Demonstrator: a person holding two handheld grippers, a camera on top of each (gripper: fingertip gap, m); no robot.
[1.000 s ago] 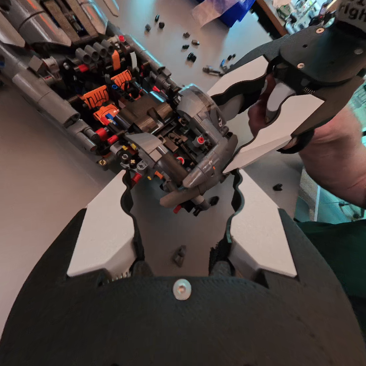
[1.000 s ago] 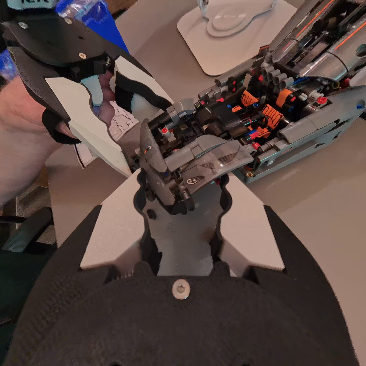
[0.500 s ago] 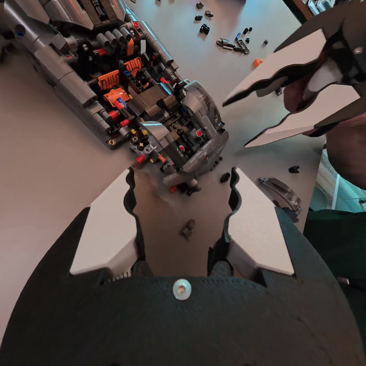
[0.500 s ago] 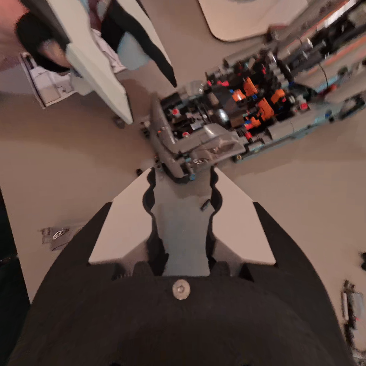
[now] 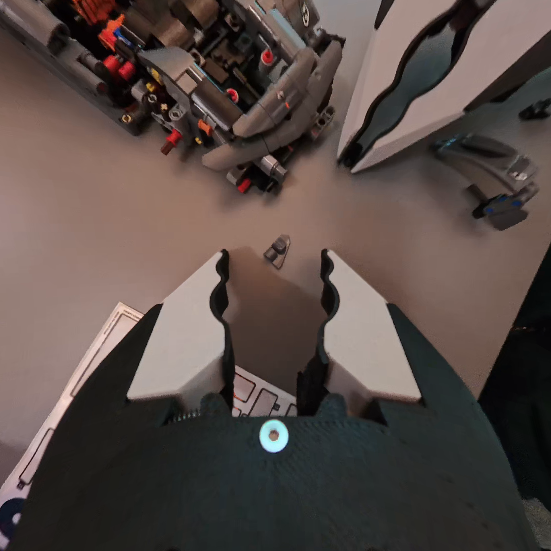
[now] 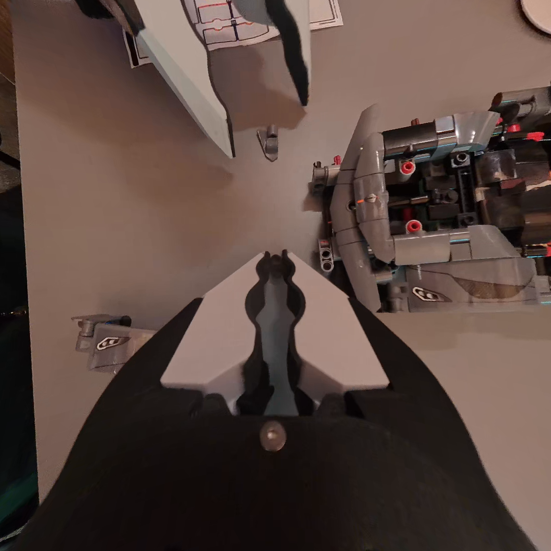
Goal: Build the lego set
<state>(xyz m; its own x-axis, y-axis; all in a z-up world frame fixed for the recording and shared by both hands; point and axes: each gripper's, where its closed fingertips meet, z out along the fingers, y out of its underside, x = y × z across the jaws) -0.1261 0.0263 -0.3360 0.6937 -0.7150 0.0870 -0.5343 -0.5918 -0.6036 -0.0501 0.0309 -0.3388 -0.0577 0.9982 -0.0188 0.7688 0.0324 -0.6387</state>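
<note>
Right tool (image 6: 275, 257) is pinched closed on a small black peg (image 6: 275, 261); left tool (image 5: 273, 253) hangs open above the small grey wedge-shaped brick (image 5: 278, 250). Straddle that brick squarely, close gently, and lift off the grey surface (image 5: 89, 226) without twisting.

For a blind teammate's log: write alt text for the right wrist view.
The right hand-held gripper is shut on a small black piece above a grey table. The grey lego model lies to its right. Ahead, the open left hand-held gripper hovers near a small grey piece.
</note>
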